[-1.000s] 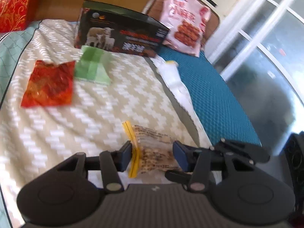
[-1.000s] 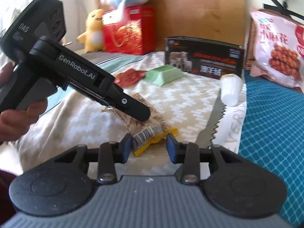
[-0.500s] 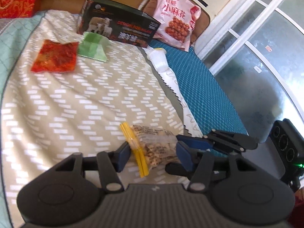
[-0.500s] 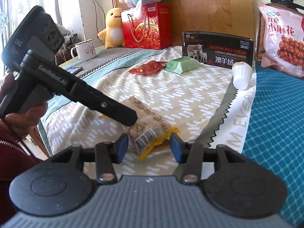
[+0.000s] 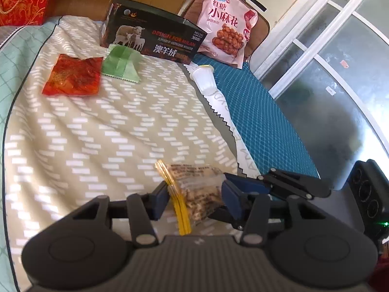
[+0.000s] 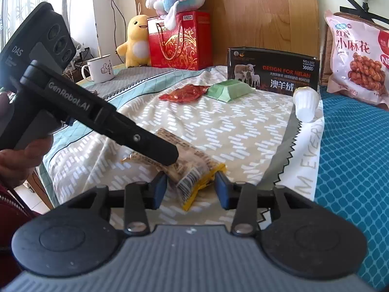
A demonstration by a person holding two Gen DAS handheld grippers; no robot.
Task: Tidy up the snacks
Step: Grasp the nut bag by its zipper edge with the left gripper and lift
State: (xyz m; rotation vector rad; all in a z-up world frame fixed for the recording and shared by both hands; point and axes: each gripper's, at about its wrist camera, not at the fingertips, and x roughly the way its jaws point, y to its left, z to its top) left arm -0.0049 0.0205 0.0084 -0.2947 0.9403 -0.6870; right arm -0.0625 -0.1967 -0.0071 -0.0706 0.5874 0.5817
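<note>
We're closing both grippers on the clear snack packet point(image 5: 197, 191), low on the beige quilt point(image 5: 97, 133): left gripper point(image 5: 194, 198) clamps one end, right gripper point(image 6: 190, 186) brackets the barcode end, to lift it evenly.

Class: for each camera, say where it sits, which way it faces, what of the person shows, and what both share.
Left wrist: on the left claw, looking along the bed at the black box; its jaws closing around the snack packet.
Right wrist: on the right claw, facing the headboard; jaws closing around the same packet; a hand shows.
Shared: packet, box, pink snack bag.
</note>
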